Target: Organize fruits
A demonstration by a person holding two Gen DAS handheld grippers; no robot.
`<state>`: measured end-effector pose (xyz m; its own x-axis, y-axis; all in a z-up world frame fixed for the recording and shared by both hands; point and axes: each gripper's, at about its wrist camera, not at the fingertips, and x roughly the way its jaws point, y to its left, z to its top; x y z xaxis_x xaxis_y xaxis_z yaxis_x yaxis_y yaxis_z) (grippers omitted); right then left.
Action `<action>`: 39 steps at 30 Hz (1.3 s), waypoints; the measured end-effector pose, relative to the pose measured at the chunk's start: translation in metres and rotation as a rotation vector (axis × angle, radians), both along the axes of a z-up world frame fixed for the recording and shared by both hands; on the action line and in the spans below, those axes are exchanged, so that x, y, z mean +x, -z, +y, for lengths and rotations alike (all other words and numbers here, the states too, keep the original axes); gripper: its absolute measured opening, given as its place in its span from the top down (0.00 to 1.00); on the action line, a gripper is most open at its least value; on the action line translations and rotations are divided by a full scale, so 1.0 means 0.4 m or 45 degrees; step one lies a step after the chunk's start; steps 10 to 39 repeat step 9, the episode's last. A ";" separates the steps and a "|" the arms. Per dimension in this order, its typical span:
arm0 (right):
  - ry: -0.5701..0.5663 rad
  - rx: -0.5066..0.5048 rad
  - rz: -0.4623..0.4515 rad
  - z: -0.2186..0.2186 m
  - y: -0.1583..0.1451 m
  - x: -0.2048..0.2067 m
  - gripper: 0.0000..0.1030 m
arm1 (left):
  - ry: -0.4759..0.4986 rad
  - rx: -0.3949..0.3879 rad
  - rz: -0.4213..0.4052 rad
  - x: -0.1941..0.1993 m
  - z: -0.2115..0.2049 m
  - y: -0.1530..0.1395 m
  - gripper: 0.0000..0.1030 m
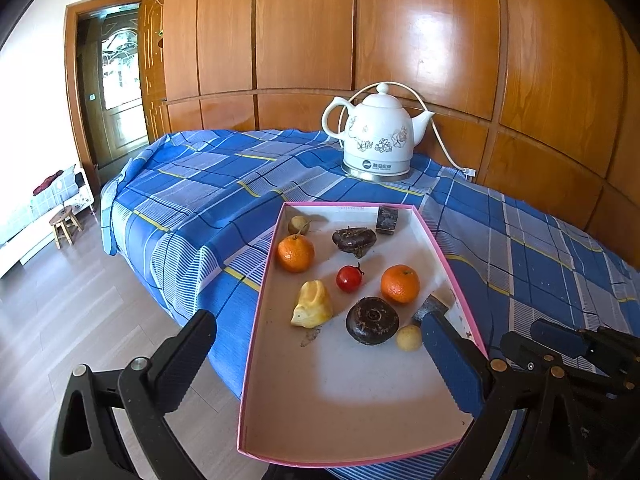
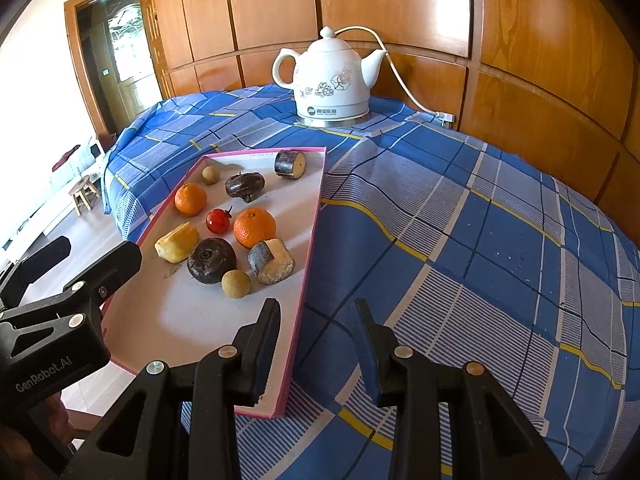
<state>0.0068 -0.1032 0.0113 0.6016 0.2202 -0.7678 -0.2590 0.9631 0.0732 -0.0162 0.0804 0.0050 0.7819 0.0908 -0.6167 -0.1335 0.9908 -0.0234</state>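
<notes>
A pink-rimmed white tray (image 1: pixel 260 304) (image 2: pixel 308 248) lies on the blue checked tablecloth and holds the fruit. In it are two oranges (image 1: pixel 296 253) (image 1: pixel 400 283), a red tomato (image 1: pixel 349 278), a yellow fruit piece (image 1: pixel 313 305), two dark round fruits (image 1: pixel 372 320) (image 1: pixel 354 240), two small tan fruits (image 1: pixel 409 337) (image 1: pixel 298 225) and cut stalk pieces (image 2: pixel 272 261) (image 2: pixel 290 164). My left gripper (image 1: pixel 320 336) is open, its fingers astride the tray's near end. My right gripper (image 2: pixel 318 312) is open over the tray's right rim, empty.
A white ceramic electric kettle (image 1: pixel 378 136) (image 2: pixel 330 80) stands on its base behind the tray, its cord running to the wooden panel wall. The cloth-covered table (image 2: pixel 480 240) stretches to the right. A small wooden stool (image 1: pixel 64 224) stands on the floor at left.
</notes>
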 end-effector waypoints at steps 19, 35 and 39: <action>-0.022 0.034 0.007 -0.011 -0.009 0.007 0.64 | 0.018 -0.001 0.020 0.002 -0.002 0.005 0.00; -0.022 0.034 0.007 -0.011 -0.009 0.007 0.64 | 0.018 -0.001 0.020 0.002 -0.002 0.005 0.00; -0.022 0.034 0.007 -0.011 -0.009 0.007 0.64 | 0.018 -0.001 0.020 0.002 -0.002 0.005 0.00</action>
